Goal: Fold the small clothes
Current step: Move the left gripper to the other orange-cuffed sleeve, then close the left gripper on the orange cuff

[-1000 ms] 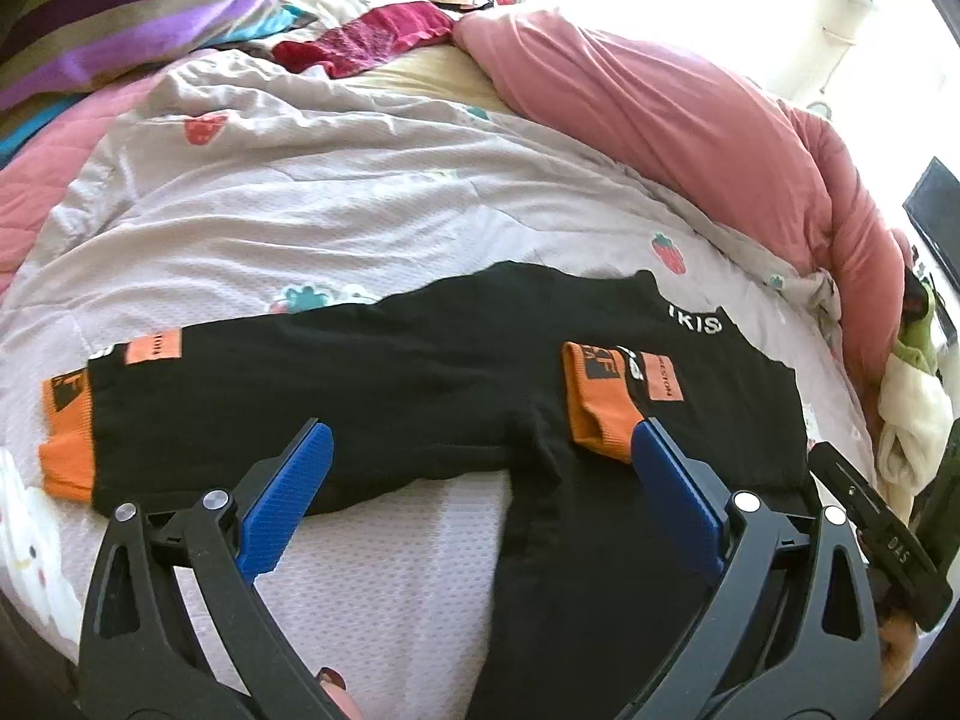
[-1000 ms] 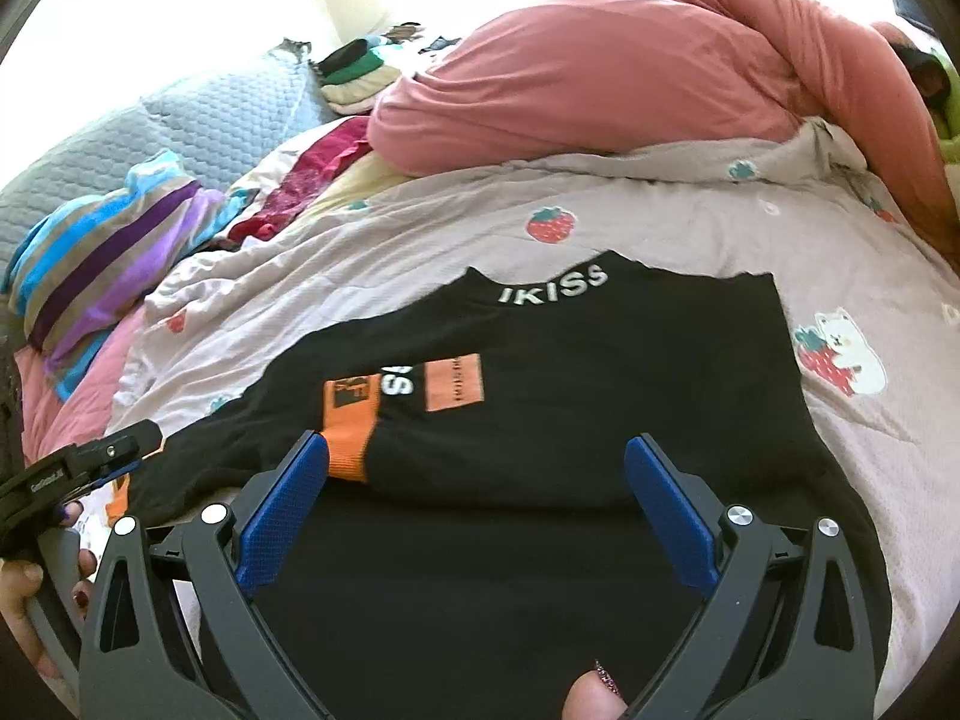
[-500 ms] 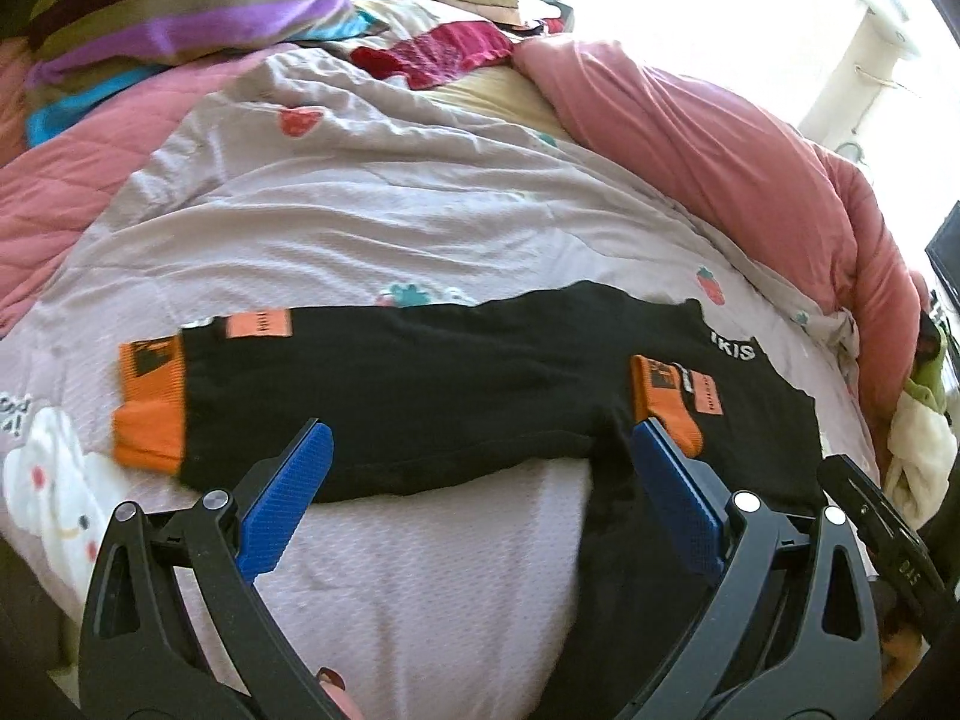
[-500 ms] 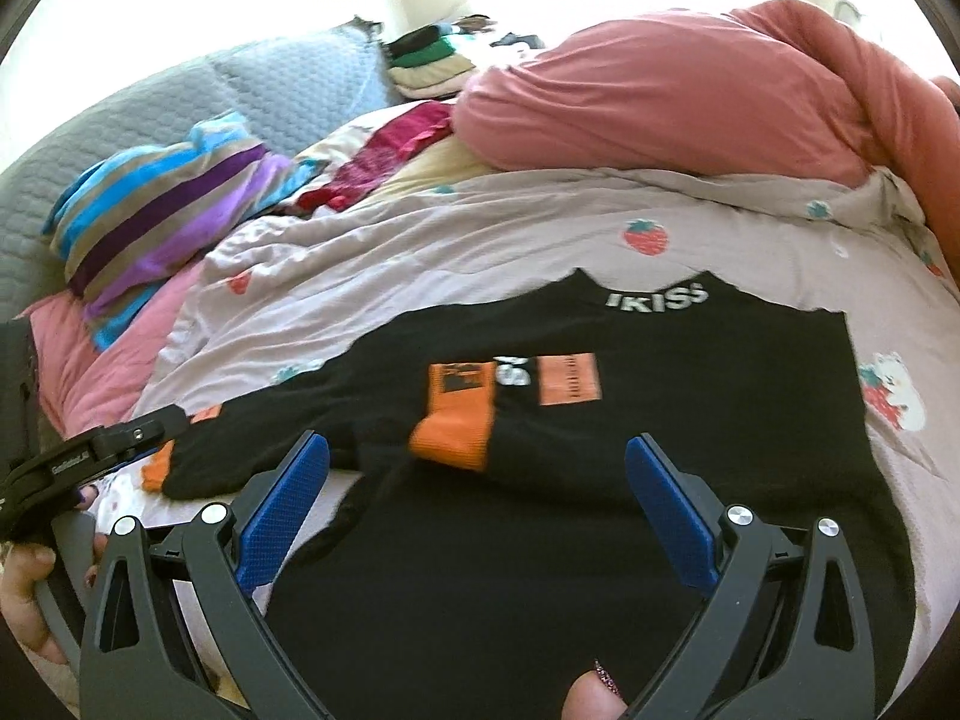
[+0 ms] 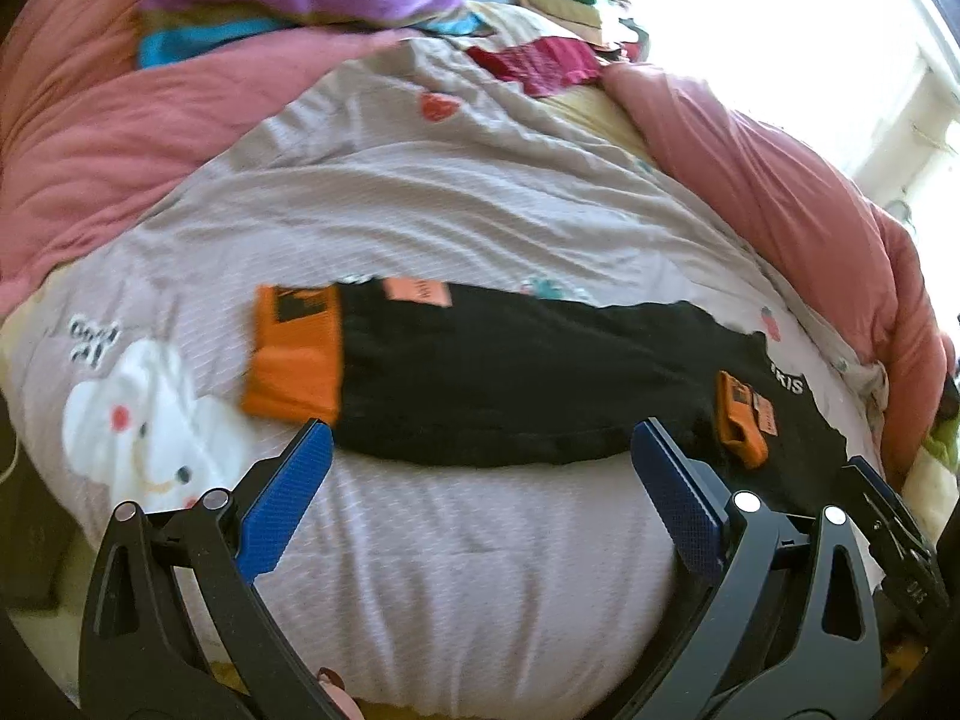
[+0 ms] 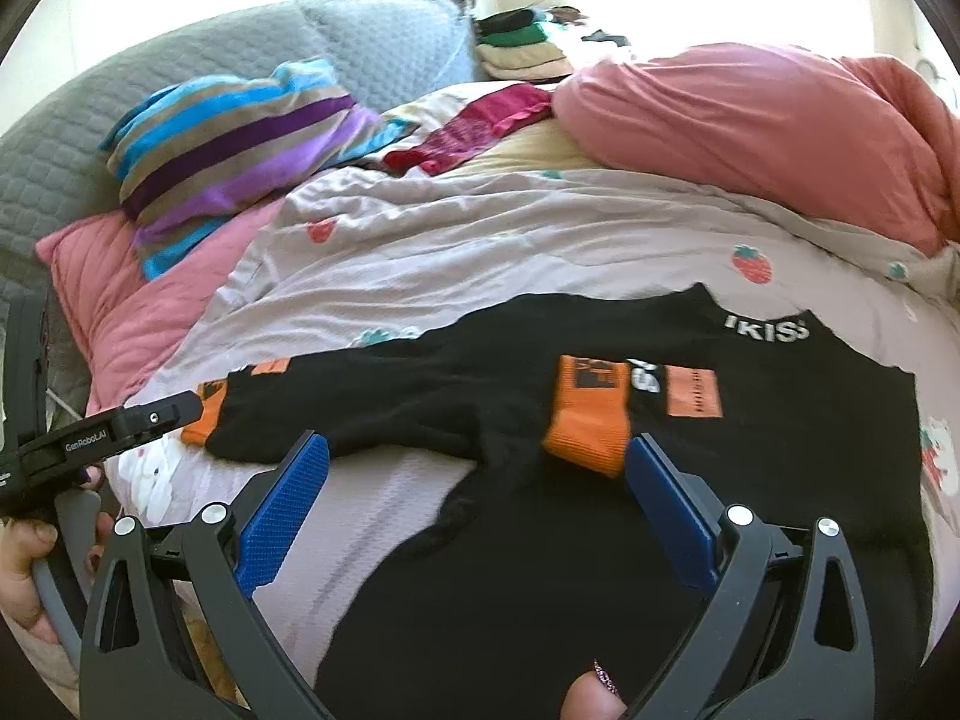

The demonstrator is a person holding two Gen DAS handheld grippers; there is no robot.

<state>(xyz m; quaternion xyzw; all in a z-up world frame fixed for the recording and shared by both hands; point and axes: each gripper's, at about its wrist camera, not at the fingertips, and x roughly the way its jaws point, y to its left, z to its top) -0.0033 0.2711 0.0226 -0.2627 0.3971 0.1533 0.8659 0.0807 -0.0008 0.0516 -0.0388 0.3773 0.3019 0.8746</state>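
Right wrist view: a black top (image 6: 690,480) with orange cuffs lies flat across the frame's centre on a strawberry-print quilt (image 6: 480,240), one sleeve folded in, the other stretched left. Both the right gripper (image 6: 477,489) and the left gripper (image 5: 480,474) hover with jaws spread, holding nothing. A careless pinch could catch quilt and drag the folded sleeve loose

Bed (image 6: 480,240) covered with pale strawberry-print quilt, bunched pink duvet (image 6: 750,114) at the far right side. Striped pillow (image 6: 234,144) and grey quilted headboard (image 6: 372,42) at left. Strong overexposed daylight behind, stacked folded clothes (image 6: 522,48) near it.
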